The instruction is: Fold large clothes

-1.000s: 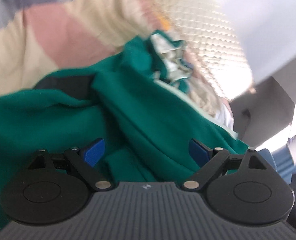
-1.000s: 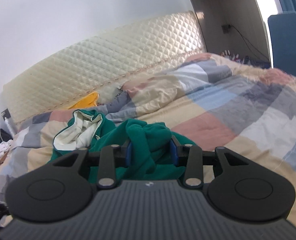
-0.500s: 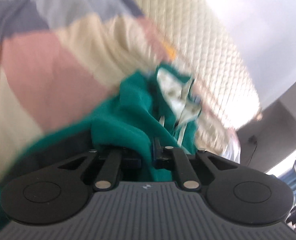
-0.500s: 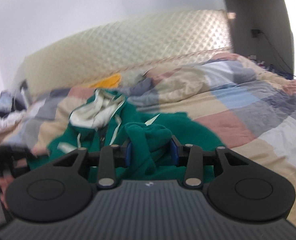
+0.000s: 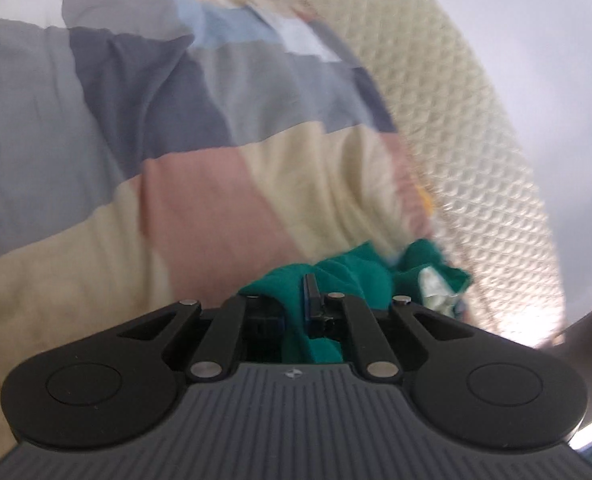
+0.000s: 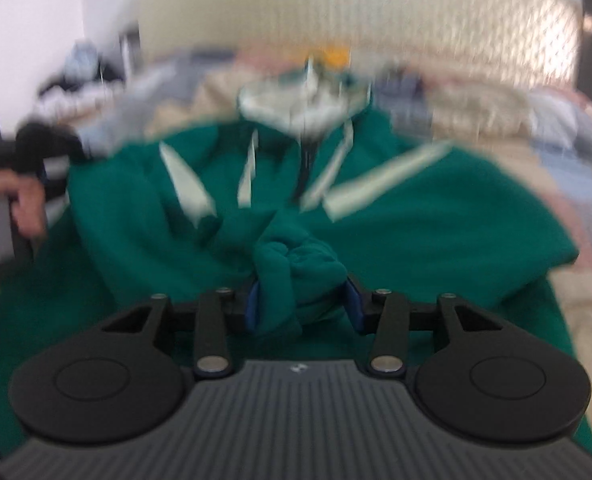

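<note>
While both views blur, I note left gripper point(image 5: 296, 300) clamped on green hoodie point(image 6: 396, 216), right gripper point(image 6: 302, 304) pinching bunched hoodie fabric, quilt point(image 5: 215, 128) beneath, headboard point(image 5: 476, 152) behind.

A bed is covered by a patchwork quilt point(image 5: 223, 152) of grey, pink, cream and blue. A quilted cream headboard point(image 5: 472, 152) is backed by a pale wall point(image 5: 556, 40).

Both wrist cameras sit low and close behind their jaws, facing the quilted headboard point(image 5: 468, 128) across the bed point(image 5: 175, 184), sharing the green hoodie point(image 6: 416, 216).
</note>
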